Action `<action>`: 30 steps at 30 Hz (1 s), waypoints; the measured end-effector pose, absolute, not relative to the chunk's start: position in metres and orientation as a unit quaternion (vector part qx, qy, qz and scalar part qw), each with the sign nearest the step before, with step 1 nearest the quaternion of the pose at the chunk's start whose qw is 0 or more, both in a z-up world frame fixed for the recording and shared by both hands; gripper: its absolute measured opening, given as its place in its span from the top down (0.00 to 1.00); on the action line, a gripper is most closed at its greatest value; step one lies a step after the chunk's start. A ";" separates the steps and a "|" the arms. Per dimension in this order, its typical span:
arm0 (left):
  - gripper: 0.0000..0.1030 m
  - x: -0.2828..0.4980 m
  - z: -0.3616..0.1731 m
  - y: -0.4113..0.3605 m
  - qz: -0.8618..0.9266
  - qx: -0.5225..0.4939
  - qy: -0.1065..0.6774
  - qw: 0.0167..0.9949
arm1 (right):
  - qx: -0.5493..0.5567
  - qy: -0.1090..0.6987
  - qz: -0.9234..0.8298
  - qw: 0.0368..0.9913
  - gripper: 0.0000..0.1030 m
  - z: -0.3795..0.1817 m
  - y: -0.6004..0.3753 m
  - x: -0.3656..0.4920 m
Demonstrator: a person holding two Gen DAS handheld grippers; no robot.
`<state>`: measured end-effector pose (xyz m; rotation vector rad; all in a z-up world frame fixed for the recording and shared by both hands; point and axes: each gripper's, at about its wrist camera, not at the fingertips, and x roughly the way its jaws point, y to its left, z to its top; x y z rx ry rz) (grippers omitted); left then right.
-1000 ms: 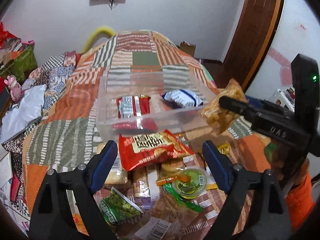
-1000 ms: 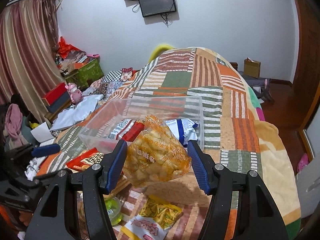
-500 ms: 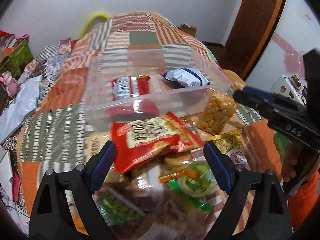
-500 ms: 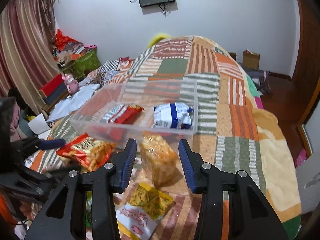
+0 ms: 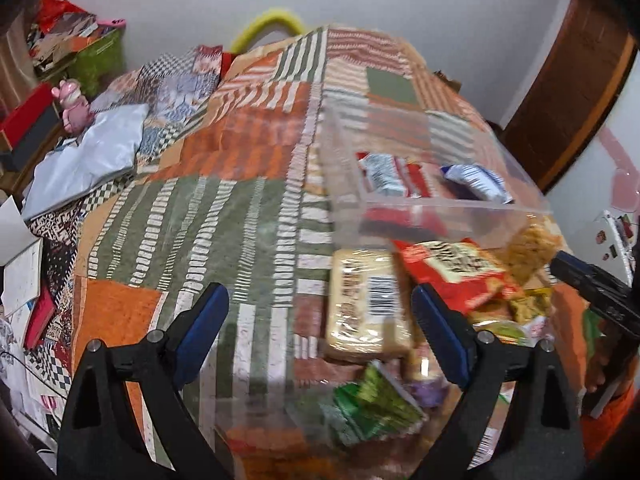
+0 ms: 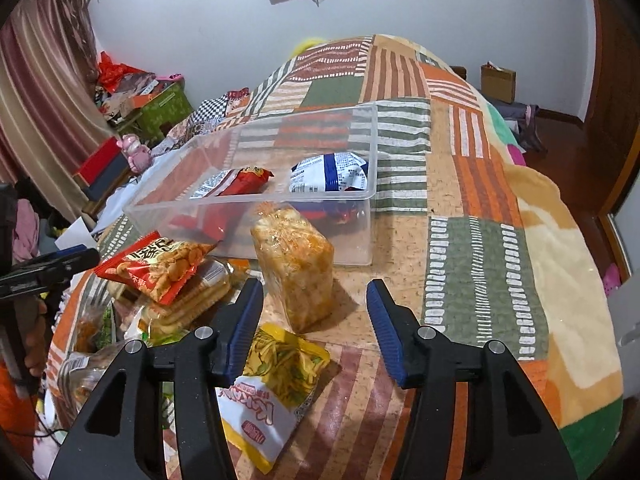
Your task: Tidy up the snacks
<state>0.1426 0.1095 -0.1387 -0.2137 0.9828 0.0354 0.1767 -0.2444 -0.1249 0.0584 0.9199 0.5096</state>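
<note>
My right gripper (image 6: 316, 304) has its jaws opening. A clear bag of orange puffed snacks (image 6: 294, 264) stands upright on the quilt just past its fingertips, and the pads do not touch it. Behind the bag is the clear plastic bin (image 6: 372, 184), holding a red pack (image 6: 240, 182) and a blue-and-white pack (image 6: 328, 174). My left gripper (image 5: 320, 320) is wide and still opening over the quilt. A wrapped cracker pack (image 5: 366, 304) lies near its right finger, untouched. A red snack bag (image 5: 452, 272) rests on the pile beside the bin (image 5: 440, 204).
A yellow-and-white bag (image 6: 272, 376) lies under my right gripper's left finger. A green pack (image 5: 372, 404) and other loose snacks sit at the quilt's near edge. Boxes and a pink toy (image 5: 74, 106) stand left of the bed. A wooden door (image 5: 560, 92) is at right.
The orange snack bag left my right gripper and dropped from the air onto the quilt in front of the bin. My left gripper swung left and lower, so the snack pile now sits at its right.
</note>
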 end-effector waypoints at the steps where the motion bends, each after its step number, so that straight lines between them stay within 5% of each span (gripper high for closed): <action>1: 0.10 0.144 -0.143 0.110 0.014 -0.105 0.475 0.873 | 0.025 0.439 0.243 0.865 0.51 -0.126 -0.244 0.177; 13: 0.10 0.159 -0.172 0.076 -0.027 -0.069 0.519 0.852 | 0.002 0.441 0.255 0.861 0.51 -0.129 -0.225 0.185; 20: 0.25 0.171 -0.174 0.066 -0.044 -0.064 0.516 0.853 | -0.009 0.458 0.262 0.850 0.51 -0.141 -0.212 0.197; 25: 0.36 0.172 -0.175 0.068 -0.050 -0.074 0.507 0.857 | 0.000 0.463 0.266 0.846 0.61 -0.146 -0.209 0.200; 27: 0.47 0.171 -0.174 0.072 -0.041 -0.076 0.504 0.860 | -0.001 0.460 0.267 0.847 0.63 -0.146 -0.209 0.198; 30: 0.47 0.169 -0.179 0.079 -0.043 -0.087 0.508 0.856 | -0.002 0.457 0.269 0.848 0.65 -0.145 -0.210 0.196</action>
